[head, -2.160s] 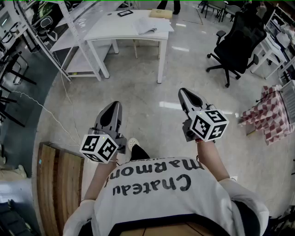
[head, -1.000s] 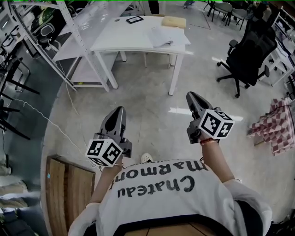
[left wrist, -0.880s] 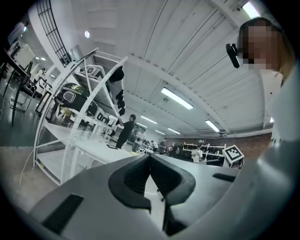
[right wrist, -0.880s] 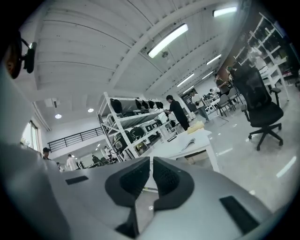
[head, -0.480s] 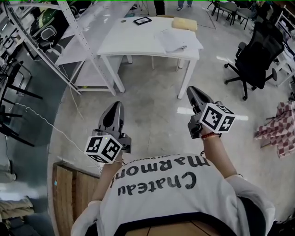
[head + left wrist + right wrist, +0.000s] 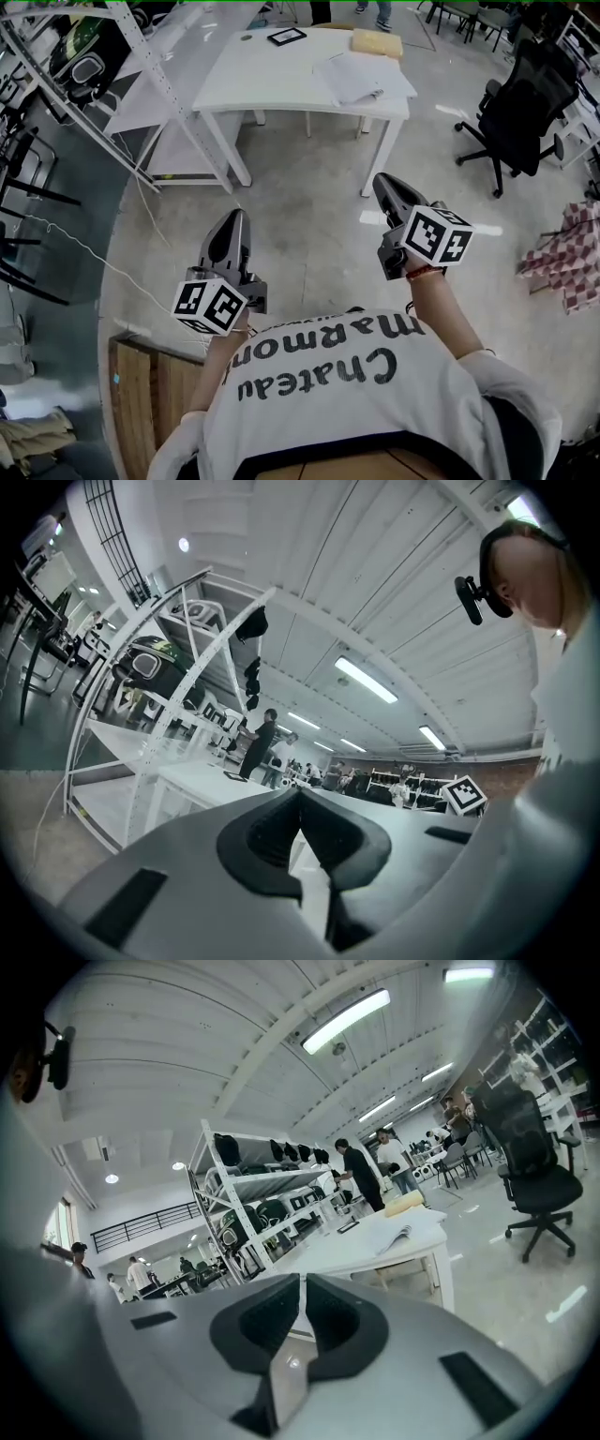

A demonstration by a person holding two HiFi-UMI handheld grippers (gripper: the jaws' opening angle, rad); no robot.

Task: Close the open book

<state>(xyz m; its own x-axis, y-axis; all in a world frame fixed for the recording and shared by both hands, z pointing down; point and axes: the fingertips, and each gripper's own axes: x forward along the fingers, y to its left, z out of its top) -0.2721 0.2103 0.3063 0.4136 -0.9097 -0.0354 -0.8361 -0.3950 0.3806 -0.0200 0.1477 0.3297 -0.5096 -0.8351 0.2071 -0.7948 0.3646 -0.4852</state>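
Pinching nothing, the left gripper (image 6: 232, 223) and the right gripper (image 6: 385, 187) are both fully closed. Their smooth grey plastic jaws meet tip to tip, the dark matte pads are pressed together, and nothing is caught in either. Each is held level out in front of the person, over the glossy grey stone floor (image 6: 309, 234). The step in hand looks like the approach, since neither gripper has reached the work. The white open book (image 6: 362, 77) lies well apart from both. It rests face-up near the right end of the white rectangular table (image 6: 267, 89), its thin paper pages fanned in a soft hump on either side of the spine. Beyond it on the tabletop sit a yellowish padded block (image 6: 377, 42) and a small dark flat panel (image 6: 286, 37). A black swivel office chair (image 6: 511, 103) stands to the table's right. The next move probably calls for closing in on the table. One blunt tip would then slip under the edge of one half and swing those limp, flexible leaves over onto the other side.
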